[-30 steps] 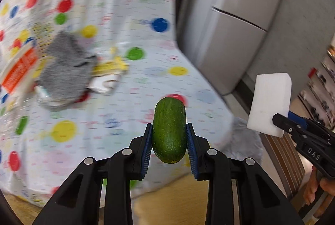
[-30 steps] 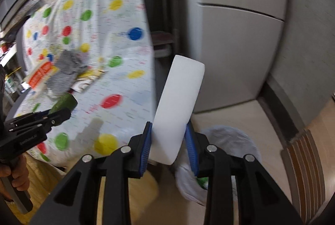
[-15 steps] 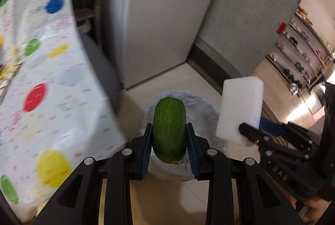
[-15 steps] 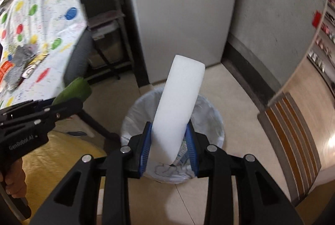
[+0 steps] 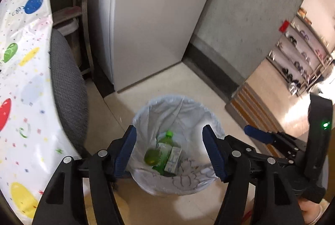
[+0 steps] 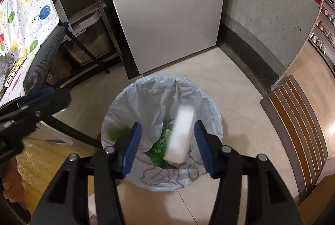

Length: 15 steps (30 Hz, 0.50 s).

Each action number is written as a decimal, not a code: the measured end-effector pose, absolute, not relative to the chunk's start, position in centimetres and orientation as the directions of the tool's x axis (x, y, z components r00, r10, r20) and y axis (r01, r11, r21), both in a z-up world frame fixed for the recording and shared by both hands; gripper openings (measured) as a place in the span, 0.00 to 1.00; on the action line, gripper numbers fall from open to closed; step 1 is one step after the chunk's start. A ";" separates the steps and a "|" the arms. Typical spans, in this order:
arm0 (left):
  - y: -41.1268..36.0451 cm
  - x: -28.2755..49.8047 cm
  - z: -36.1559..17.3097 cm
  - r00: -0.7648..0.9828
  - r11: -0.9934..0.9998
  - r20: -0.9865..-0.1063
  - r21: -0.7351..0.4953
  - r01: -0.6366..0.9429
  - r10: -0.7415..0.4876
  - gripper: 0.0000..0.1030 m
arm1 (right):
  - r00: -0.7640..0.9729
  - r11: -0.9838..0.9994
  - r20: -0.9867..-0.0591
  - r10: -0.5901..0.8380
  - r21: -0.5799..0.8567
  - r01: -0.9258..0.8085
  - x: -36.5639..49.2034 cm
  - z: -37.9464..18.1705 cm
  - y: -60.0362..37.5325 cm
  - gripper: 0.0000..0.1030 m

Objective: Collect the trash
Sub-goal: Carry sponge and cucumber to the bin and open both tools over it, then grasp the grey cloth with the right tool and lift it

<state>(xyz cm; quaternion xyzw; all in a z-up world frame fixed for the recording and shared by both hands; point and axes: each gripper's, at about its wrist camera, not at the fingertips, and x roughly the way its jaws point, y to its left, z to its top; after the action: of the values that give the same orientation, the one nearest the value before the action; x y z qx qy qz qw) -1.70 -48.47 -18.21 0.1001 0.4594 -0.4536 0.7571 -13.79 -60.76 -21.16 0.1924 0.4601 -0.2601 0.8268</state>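
A round bin lined with a pale plastic bag (image 5: 180,185) (image 6: 125,99) stands on the floor. My left gripper (image 5: 169,153) is open and empty above it. The green cucumber (image 5: 151,157) lies inside beside a green bottle (image 5: 165,148) and a small carton (image 5: 173,159). My right gripper (image 6: 166,146) is open over the bin; the white foam block (image 6: 180,133) is blurred, loose between its jaws, dropping into the bag. The right gripper also shows in the left wrist view (image 5: 270,137).
A grey fridge (image 5: 150,26) (image 6: 167,5) stands behind the bin. The table with a dotted cloth (image 5: 23,78) (image 6: 23,7) and a grey office chair (image 5: 67,88) (image 6: 41,57) are on the left. A striped mat (image 6: 299,120) lies right.
Both grippers swung from the table to above the bin and opened. The cucumber fell into the bin. The white block left the right gripper's hold and is falling.
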 end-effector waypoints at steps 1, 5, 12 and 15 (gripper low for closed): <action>-47.9 -1.5 -17.8 0.180 0.580 -0.783 -0.263 0.771 -0.595 0.64 | 0.450 0.791 -0.856 -0.254 0.084 0.607 -13.8 -20.7 -60.6 0.51; -44.4 -0.4 -15.7 0.243 0.629 -0.763 -0.259 0.733 -0.598 0.64 | 0.495 0.804 -0.822 -0.282 0.080 0.590 -13.7 -18.0 -59.0 0.51; -34.0 1.8 -11.3 0.412 0.731 -0.724 -0.184 0.657 -0.553 0.64 | 0.646 0.878 -0.713 -0.272 0.092 0.471 -11.7 -10.8 -52.0 0.51; -29.1 2.8 -10.0 0.479 0.782 -0.710 -0.163 0.601 -0.516 0.64 | 0.703 0.924 -0.680 -0.207 0.100 0.369 -9.3 -8.7 -48.0 0.51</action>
<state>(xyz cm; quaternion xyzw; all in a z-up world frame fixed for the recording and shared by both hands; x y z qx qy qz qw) 2.77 -29.13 -9.99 0.0540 0.3930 -0.3254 0.8583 -9.33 -48.05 -8.67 0.1150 0.3519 -0.1571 0.9156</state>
